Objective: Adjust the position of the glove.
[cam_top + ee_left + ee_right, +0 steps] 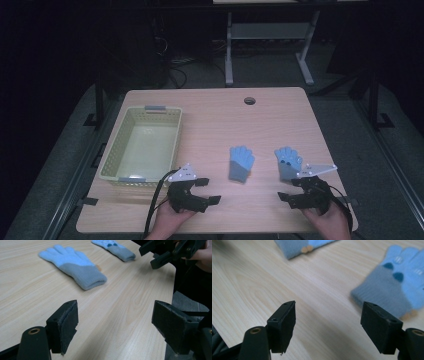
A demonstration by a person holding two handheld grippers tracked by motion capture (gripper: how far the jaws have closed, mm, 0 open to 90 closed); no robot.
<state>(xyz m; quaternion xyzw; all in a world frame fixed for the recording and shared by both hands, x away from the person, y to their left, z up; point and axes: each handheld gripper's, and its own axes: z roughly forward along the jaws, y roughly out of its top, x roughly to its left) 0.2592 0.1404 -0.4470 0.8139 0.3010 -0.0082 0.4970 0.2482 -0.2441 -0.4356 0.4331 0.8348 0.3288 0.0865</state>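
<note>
Near my right gripper [295, 192], gaping empty like my left gripper [204, 191], lies a glove [288, 162]; I could pinch only fluff and drop it.

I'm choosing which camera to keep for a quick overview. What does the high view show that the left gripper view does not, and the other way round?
The high view takes in the yellow basket at the table's left, the round hole near the far edge, the floor, and the left gripper as a whole, held open. The left gripper view gives a close look at that gripper's felt-lined pads with bare wood between them. Both show the wooden table, the two blue gloves, one nearer and one farther from the left gripper, and the open right gripper.
</note>
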